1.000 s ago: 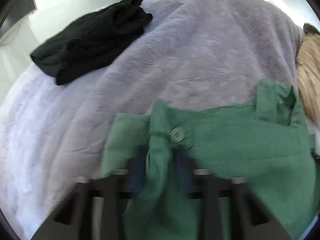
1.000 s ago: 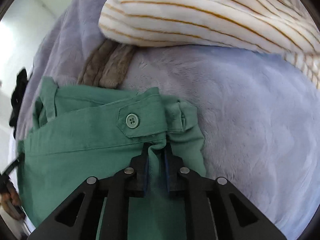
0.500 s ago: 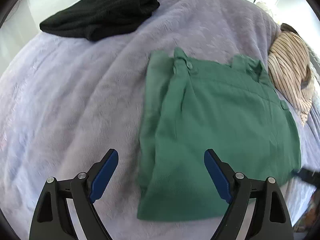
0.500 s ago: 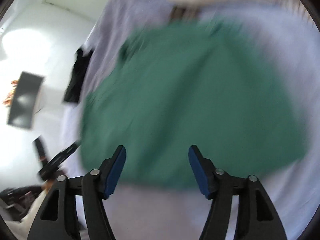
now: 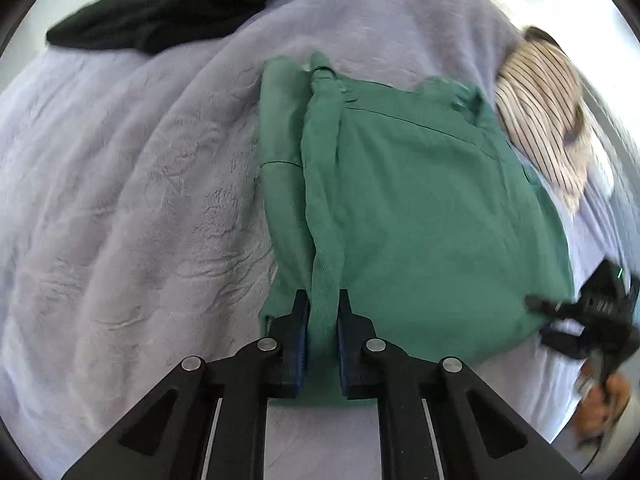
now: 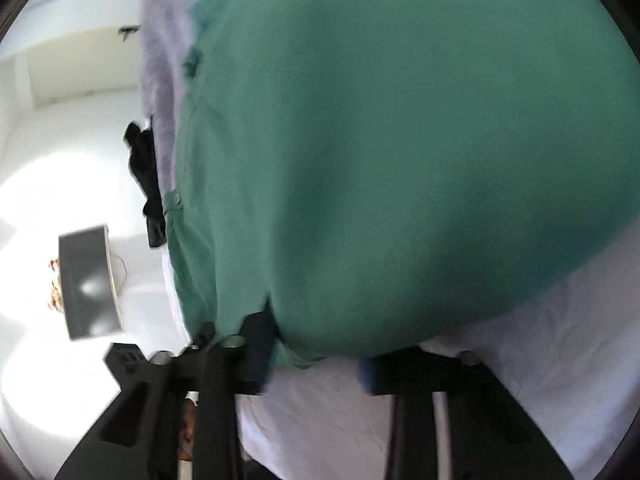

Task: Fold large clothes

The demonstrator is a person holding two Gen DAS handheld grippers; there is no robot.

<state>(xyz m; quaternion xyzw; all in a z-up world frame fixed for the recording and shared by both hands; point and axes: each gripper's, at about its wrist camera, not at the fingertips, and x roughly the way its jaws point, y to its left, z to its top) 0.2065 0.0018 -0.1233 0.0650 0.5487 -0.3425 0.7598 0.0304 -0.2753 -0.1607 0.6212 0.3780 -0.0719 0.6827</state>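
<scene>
A green shirt [image 5: 420,208] lies folded on a lilac fleece blanket [image 5: 132,208]. My left gripper [image 5: 323,332] is shut on a raised fold at the shirt's near edge. In the right wrist view the shirt [image 6: 400,152] fills most of the frame, blurred. My right gripper [image 6: 316,364] is open at the shirt's near right corner, with its jaws wide apart. It also shows at the right edge of the left wrist view [image 5: 592,312]. The left gripper's fingers [image 6: 256,340] show in the right wrist view, pinching the shirt's edge.
A black garment [image 5: 168,4] lies at the blanket's far left. A striped pillow [image 5: 544,120] lies at the far right, beside the shirt's collar. Off the bed's left side stand a dark box [image 6: 88,284] and a white floor [image 6: 60,184].
Both grippers let go of the far edge, opened and drew back to the near edge. The left has now shut on the shirt's near fold. The right stays open.
</scene>
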